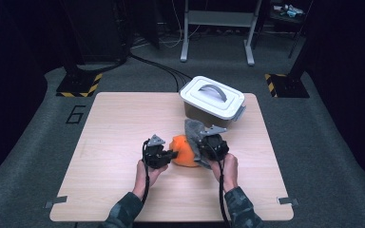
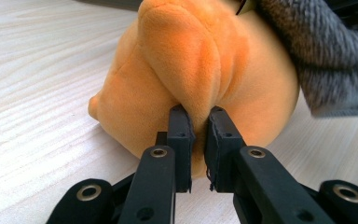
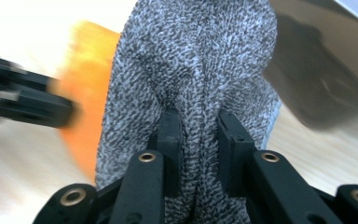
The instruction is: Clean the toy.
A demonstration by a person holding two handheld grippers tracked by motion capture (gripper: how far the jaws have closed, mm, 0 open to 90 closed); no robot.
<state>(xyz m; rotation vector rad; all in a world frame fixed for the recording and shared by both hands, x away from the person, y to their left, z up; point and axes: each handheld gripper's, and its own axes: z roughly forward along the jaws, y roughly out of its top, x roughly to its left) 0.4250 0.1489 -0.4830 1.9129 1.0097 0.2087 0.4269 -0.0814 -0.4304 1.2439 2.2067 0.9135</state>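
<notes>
An orange plush toy point(image 1: 184, 151) lies on the wooden table point(image 1: 114, 123), partly wrapped by a grey knitted cloth point(image 1: 193, 129). My left gripper point(image 1: 171, 154) comes at the toy from the left and is shut on a fold of its orange plush point(image 2: 200, 70). My right gripper point(image 1: 200, 142) sits on the toy's right side and is shut on the grey cloth point(image 3: 196, 60), which bunches between its jaws and hides most of the toy point(image 3: 86, 79) in the right gripper view. The left gripper's black jaws appear blurred at the left of that view.
A white lidded box point(image 1: 212, 97) with a grey handle stands just behind the toy, near the table's far right. The person's hands and sleeves come in at the near edge. Broad bare tabletop lies to the left and front.
</notes>
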